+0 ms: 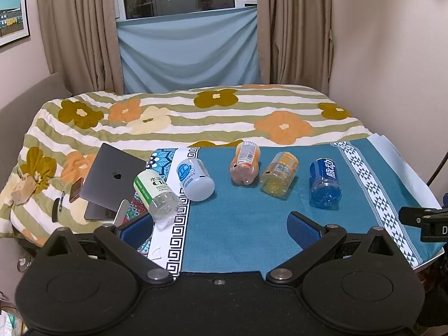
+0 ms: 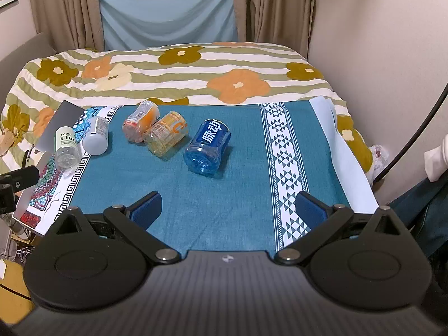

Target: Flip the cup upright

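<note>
Claws first: the left gripper (image 1: 219, 228) and the right gripper (image 2: 228, 210) both hang low at the bottom of their frames with blue pads spread wide and nothing between them, which reads as a pause before choosing a target. Past the pads lies the teal cloth (image 2: 224, 190), and across the middle of each frame five cut-down drink bottles serving as cups lie tipped on their sides. In the right view the blue cup (image 2: 207, 147) sits nearest centre, its ribbed base turned toward the camera, well ahead of the open fingers; I'd judge it the likeliest first pick. Touching one another to its left are the yellow cup (image 2: 165, 135) and the orange cup (image 2: 140, 124). Further left, at the cloth's patterned border, rest the white cup (image 2: 96, 136) and the green-labelled cup (image 2: 66, 148). In the left view's middle left a laptop (image 1: 112, 177) lies on the flowered bedspread (image 1: 196, 117).
</note>
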